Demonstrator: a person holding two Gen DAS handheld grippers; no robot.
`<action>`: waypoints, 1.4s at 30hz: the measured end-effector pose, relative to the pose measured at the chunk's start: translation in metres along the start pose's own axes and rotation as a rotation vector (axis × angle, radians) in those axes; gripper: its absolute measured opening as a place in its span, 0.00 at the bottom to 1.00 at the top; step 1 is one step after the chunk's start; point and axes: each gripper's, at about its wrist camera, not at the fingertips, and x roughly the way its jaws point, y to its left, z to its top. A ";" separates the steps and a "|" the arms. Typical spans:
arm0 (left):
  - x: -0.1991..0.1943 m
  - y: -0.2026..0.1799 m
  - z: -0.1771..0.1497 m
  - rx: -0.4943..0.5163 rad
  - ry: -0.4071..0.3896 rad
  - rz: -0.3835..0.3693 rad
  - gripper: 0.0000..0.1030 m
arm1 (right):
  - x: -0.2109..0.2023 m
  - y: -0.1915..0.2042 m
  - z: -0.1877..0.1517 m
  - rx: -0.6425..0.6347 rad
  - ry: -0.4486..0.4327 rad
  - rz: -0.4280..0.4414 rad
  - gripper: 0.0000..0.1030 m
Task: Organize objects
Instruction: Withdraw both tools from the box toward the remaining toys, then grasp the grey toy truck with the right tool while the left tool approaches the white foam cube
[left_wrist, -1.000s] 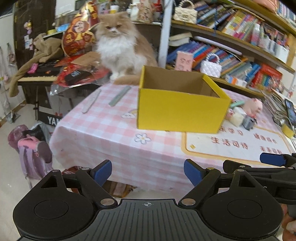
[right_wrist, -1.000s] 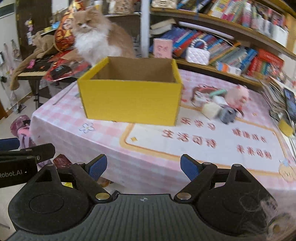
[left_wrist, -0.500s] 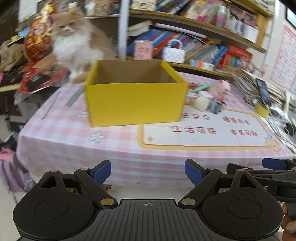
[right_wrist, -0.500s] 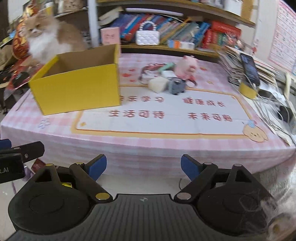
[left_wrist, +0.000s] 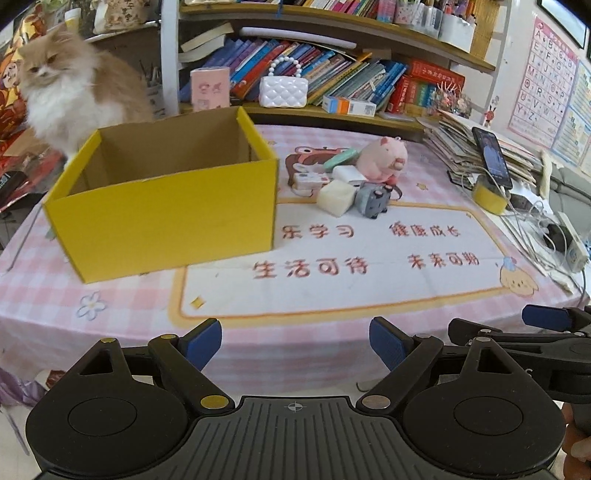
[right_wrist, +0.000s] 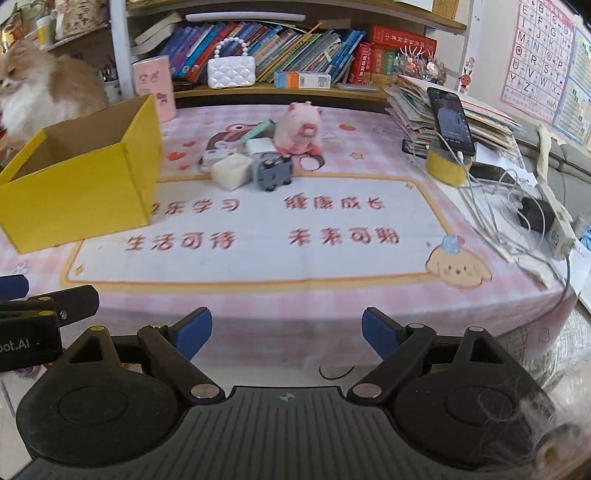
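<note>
1. left gripper (left_wrist: 295, 341): lower centre of the left wrist view, jaws spread wide, nothing between the blue pads.
2. right gripper (right_wrist: 286, 330): lower centre of the right wrist view, jaws released, nothing held.
3. yellow box (left_wrist: 166, 218): open-topped, left of centre in the left wrist view, standing on the pink checked tablecloth (left_wrist: 110, 295); inside looks bare as far as visible.
4. small items, centre of the frame, just right of the box: pink pig plush (left_wrist: 382, 157), grey toy (left_wrist: 371, 199), cream cube (left_wrist: 336, 197), white charger (left_wrist: 347, 174), mint case (left_wrist: 338, 158), clustered together.
5. cat (left_wrist: 70, 92): upper left, behind the box.
6. phone (left_wrist: 493, 157): right side, propped on a yellow tape roll (left_wrist: 487, 195).
</note>
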 end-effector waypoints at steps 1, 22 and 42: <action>0.004 -0.004 0.003 -0.003 0.002 0.001 0.87 | 0.004 -0.004 0.004 -0.005 0.001 0.005 0.85; 0.089 -0.079 0.068 -0.095 0.028 0.092 0.87 | 0.090 -0.097 0.082 0.012 0.004 0.104 0.85; 0.160 -0.086 0.127 -0.163 -0.006 0.225 0.87 | 0.154 -0.127 0.152 0.019 -0.066 0.194 0.83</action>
